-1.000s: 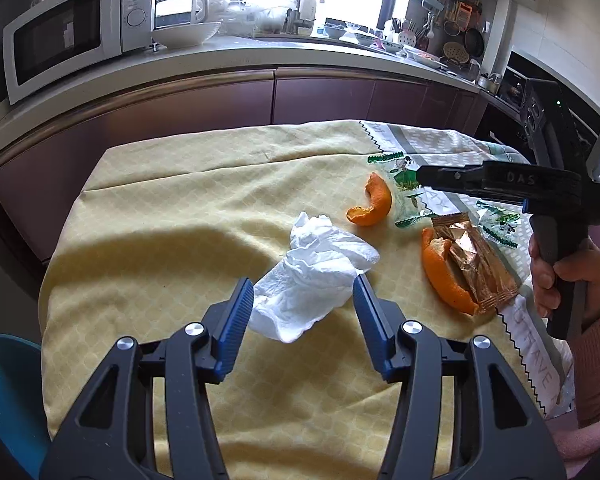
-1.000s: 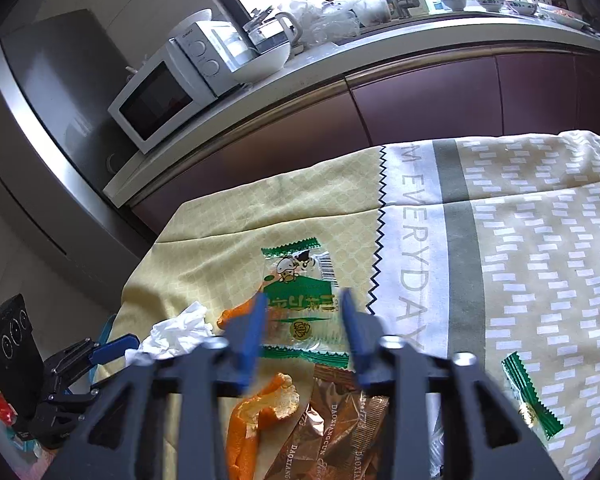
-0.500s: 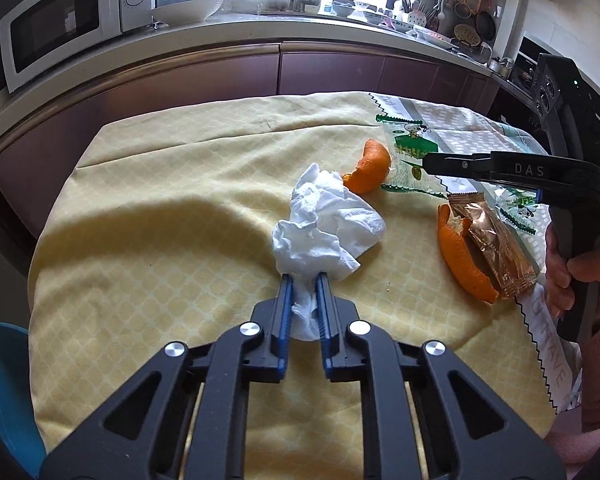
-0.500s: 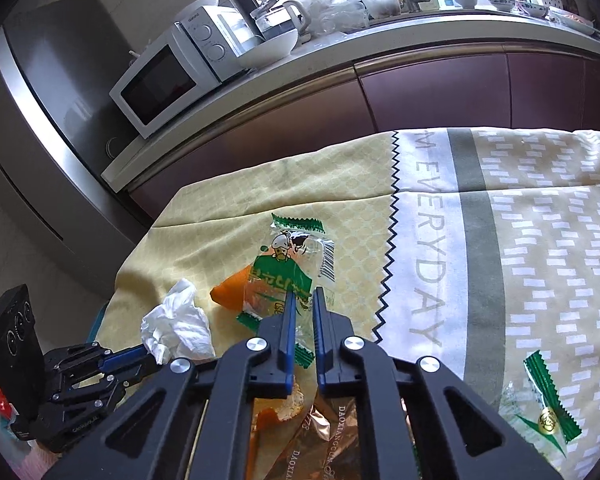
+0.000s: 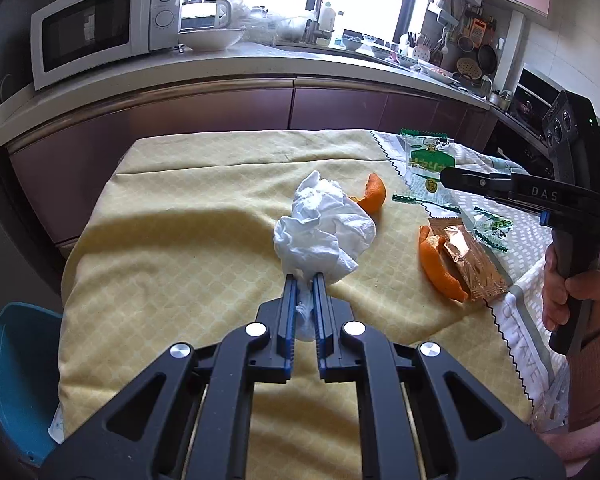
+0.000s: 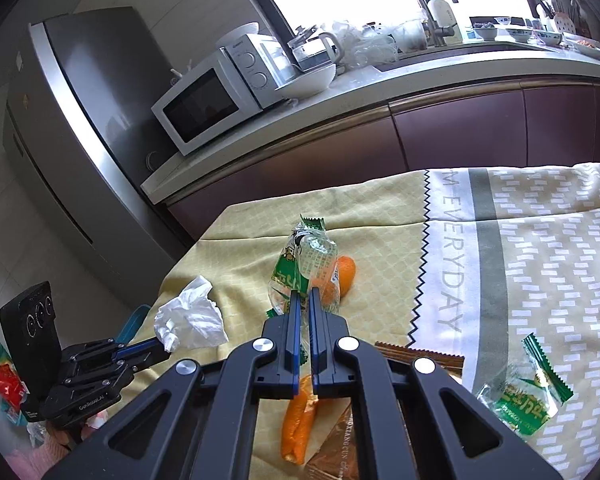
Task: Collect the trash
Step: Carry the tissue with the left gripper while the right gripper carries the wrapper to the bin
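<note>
My left gripper (image 5: 303, 280) is shut on the near corner of a crumpled white tissue (image 5: 324, 228), which hangs lifted off the yellow tablecloth (image 5: 172, 264). My right gripper (image 6: 303, 295) is shut on a clear snack wrapper with green print (image 6: 304, 264), raised above the cloth. In the left wrist view the right gripper (image 5: 444, 178) holds that wrapper (image 5: 426, 156) at the right. In the right wrist view the left gripper (image 6: 162, 350) and tissue (image 6: 190, 318) show at lower left. Two orange peels (image 5: 374, 192) (image 5: 436, 266), a brown foil wrapper (image 5: 470, 264) and a small green wrapper (image 5: 492, 228) lie on the cloth.
A kitchen counter (image 5: 228, 68) with a microwave (image 5: 96, 28), bowl and kettle runs behind the table. A fridge (image 6: 80, 128) stands at the left. A blue chair (image 5: 16, 364) sits by the table's near left corner. A person's hand (image 5: 568, 296) grips the right handle.
Both grippers shut from open, the left on the tissue, the right on the green-print wrapper. Both then rose, lifting tissue and wrapper off the cloth and uncovering the far orange peel.
</note>
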Action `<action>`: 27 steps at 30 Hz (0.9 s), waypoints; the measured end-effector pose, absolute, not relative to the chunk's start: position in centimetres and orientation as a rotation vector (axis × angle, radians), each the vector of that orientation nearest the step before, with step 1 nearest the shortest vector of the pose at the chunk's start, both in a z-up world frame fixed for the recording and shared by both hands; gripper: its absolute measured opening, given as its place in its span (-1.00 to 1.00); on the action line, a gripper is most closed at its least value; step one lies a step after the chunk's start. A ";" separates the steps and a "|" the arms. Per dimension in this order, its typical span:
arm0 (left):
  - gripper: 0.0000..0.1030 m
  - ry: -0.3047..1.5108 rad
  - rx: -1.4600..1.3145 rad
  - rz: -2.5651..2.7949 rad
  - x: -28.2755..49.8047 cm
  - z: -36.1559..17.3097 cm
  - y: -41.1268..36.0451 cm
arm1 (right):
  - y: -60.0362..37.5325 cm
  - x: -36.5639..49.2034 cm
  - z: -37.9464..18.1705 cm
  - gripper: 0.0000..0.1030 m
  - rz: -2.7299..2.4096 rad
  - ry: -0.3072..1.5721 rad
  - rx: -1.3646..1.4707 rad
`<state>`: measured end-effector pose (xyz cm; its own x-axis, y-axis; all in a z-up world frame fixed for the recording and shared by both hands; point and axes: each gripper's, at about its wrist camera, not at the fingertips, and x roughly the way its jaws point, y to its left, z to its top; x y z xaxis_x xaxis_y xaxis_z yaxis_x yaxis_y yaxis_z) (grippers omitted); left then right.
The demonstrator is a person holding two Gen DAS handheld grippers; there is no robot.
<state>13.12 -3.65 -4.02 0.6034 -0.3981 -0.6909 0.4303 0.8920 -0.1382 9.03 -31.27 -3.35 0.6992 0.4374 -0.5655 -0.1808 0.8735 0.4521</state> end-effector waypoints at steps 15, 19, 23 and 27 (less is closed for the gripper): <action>-0.83 0.722 -0.005 -0.363 7.6 -2.0 4.0 | -23.3 7.7 -2.9 -0.94 0.569 0.737 0.356; -0.84 0.713 -0.034 -0.320 6.3 -1.8 6.8 | -20.8 7.2 -2.7 -0.94 0.623 0.747 0.339; -0.83 0.704 -0.058 -0.274 5.1 -1.7 9.8 | -18.3 7.0 -2.5 -0.94 0.669 0.757 0.317; -0.83 0.702 -0.078 -0.216 4.3 -1.7 12.7 | -15.8 7.1 -2.3 -0.94 0.712 0.767 0.291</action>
